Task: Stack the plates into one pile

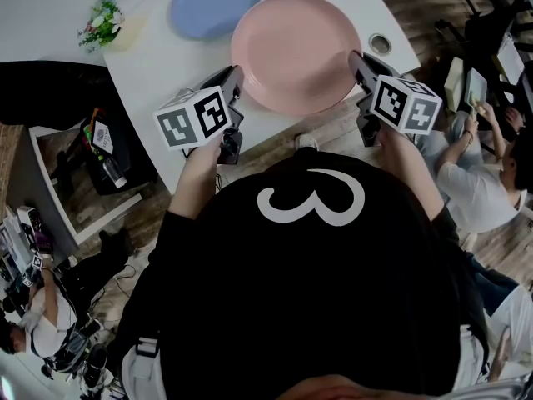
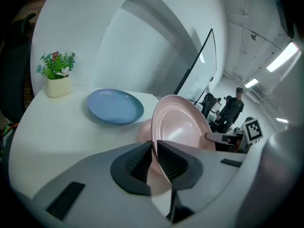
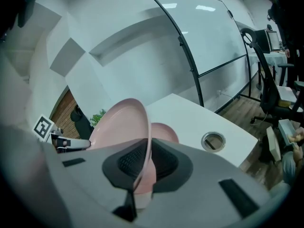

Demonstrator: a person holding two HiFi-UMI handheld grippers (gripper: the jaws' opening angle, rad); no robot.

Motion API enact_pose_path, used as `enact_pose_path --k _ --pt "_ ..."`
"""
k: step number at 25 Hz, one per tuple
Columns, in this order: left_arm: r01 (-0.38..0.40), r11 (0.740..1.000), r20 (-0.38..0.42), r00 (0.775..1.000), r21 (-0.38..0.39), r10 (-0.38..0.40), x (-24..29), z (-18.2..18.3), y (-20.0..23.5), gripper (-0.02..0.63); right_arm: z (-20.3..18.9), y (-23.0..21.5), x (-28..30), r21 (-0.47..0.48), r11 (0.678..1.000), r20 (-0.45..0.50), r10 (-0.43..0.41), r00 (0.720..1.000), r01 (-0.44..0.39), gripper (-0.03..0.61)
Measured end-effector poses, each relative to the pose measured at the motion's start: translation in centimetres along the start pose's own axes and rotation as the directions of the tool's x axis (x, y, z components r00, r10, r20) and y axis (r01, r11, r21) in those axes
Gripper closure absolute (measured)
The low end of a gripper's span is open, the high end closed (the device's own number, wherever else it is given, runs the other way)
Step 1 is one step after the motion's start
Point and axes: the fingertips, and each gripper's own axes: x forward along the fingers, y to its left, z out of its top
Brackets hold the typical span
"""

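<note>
- Over the near edge of the white table (image 1: 158, 73), a pink plate (image 1: 296, 52) is gripped on two opposite sides of its rim — one gripper to each side.
- At the plate's left rim, the left gripper (image 2: 155, 148) has its jaws nearly together. The ribbed pads press on either face of the thin rim.
- At the plate's right rim, the right gripper (image 3: 146, 156) is closed on the edge in the same way, with only the plate's thickness between its pads.
- Both gripper views show the pink plate standing clear of the tabletop, with a faint pink patch on the white surface under it.
- Beyond the pink plate and to its left lies a blue plate (image 1: 215, 2), flat on the table and just beside the pink rim in the head view.
- Further left of the pink plate stands a small potted plant (image 1: 102, 23).
- Right of the pink plate, a round cable hole (image 1: 380, 43) is set in the table.
</note>
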Motion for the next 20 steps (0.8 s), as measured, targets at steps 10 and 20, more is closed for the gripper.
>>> enact_pose_path --k 10,20 --pt "-0.069 0.998 -0.063 0.996 -0.007 0.068 4.5 0.1 0.2 0.566 0.3 -3.6 2.8 0.014 1.000 -0.077 0.015 0.997 -0.014 0.537" --pt "-0.094 0.995 -0.071 0.993 -0.029 0.092 6.3 -0.9 0.8 0.566 -0.7 -4.8 4.3 -0.006 0.999 -0.141 0.033 0.989 -0.034 0.537"
